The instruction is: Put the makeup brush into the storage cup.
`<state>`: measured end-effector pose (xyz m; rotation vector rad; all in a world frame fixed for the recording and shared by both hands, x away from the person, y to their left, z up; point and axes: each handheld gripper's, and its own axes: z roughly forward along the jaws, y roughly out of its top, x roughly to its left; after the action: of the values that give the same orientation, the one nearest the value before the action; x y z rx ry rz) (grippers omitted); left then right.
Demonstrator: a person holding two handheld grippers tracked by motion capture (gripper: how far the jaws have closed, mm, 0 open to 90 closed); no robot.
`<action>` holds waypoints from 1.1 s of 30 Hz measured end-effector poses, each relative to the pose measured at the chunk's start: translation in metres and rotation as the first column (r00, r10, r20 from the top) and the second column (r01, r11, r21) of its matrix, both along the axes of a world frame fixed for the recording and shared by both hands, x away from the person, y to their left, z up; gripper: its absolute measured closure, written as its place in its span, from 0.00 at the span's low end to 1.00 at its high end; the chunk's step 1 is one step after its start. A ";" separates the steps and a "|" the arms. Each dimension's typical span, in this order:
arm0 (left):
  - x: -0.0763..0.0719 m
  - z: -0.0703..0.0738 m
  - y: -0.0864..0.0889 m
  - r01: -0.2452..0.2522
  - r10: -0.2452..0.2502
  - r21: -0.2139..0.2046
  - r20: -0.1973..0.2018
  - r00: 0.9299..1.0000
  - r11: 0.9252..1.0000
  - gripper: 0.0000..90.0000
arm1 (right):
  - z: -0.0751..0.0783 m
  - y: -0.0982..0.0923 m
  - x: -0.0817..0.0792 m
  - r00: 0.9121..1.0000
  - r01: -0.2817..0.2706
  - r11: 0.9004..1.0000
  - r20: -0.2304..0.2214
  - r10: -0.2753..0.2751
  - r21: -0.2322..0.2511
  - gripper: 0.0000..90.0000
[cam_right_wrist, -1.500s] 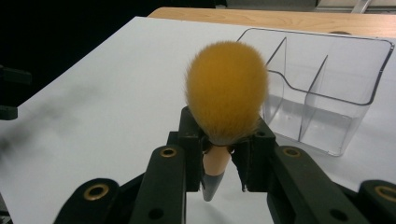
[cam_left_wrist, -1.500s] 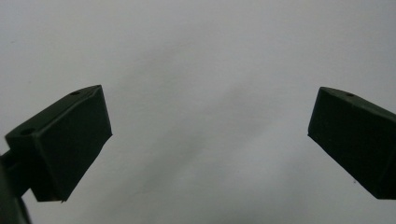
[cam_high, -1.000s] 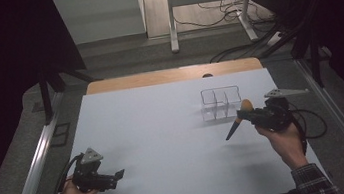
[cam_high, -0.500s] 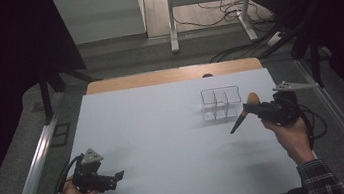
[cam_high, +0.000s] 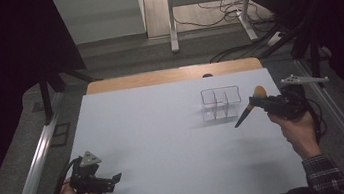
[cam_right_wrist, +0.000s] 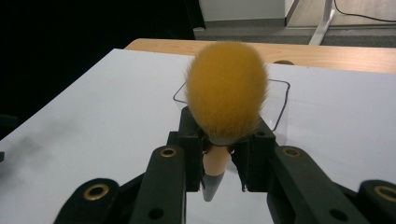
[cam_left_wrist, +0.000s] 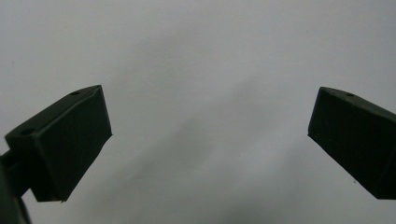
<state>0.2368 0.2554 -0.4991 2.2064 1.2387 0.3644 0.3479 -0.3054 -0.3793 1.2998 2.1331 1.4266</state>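
My right gripper (cam_high: 264, 103) is shut on a makeup brush (cam_high: 247, 110) with an orange bristle head and a dark handle. It holds the brush tilted above the table, just right of a clear compartment organizer (cam_high: 220, 103), with the handle tip pointing down to the left. In the right gripper view the bristle head (cam_right_wrist: 226, 91) stands up between the jaws, and the organizer rim (cam_right_wrist: 280, 100) lies behind it. My left gripper (cam_high: 114, 178) rests low at the white table's (cam_high: 165, 138) near left corner. Its jaws are wide apart over bare white surface (cam_left_wrist: 210, 135), holding nothing.
A wooden strip (cam_high: 172, 75) runs along the table's far edge. Metal rails (cam_high: 37, 160) flank both sides. Desk legs and cables (cam_high: 210, 16) stand on the floor beyond. Dark curtains close off left and right.
My right hand has lifted the brush and carried it to the right, from in front of the organizer to beside its right end. The left hand has stayed still.
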 end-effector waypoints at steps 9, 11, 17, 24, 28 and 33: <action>-0.005 -0.001 0.005 -0.015 0.015 -0.005 0.000 1.000 1.000 0.00 | 0.010 -0.001 0.008 1.000 0.003 1.000 0.017 -0.003 0.001 0.81; -0.006 -0.001 0.007 -0.019 0.019 -0.005 -0.001 1.000 1.000 0.00 | 0.012 0.000 0.010 1.000 0.005 1.000 0.020 -0.005 0.001 0.81; -0.008 -0.001 0.011 -0.024 0.024 -0.012 -0.002 1.000 1.000 0.00 | 0.015 -0.001 0.016 1.000 0.013 1.000 0.018 -0.013 0.006 0.81; -0.011 -0.001 0.015 -0.030 0.030 -0.023 0.002 1.000 0.999 0.00 | 0.019 0.000 0.023 1.000 0.017 1.000 0.025 -0.018 0.004 0.81; -0.012 -0.001 0.016 -0.036 0.037 -0.031 0.008 0.999 0.999 0.00 | 0.023 0.000 0.026 0.999 0.021 1.000 0.033 -0.021 0.002 0.81; -0.012 -0.001 0.016 -0.037 0.037 -0.029 0.007 0.999 0.999 0.00 | 0.028 0.000 0.032 0.999 0.028 1.000 0.034 -0.029 0.010 0.81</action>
<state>0.2248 0.2710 -0.5001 2.1584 1.2739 0.3669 0.3796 -0.3055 -0.3509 1.2941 2.0802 1.4387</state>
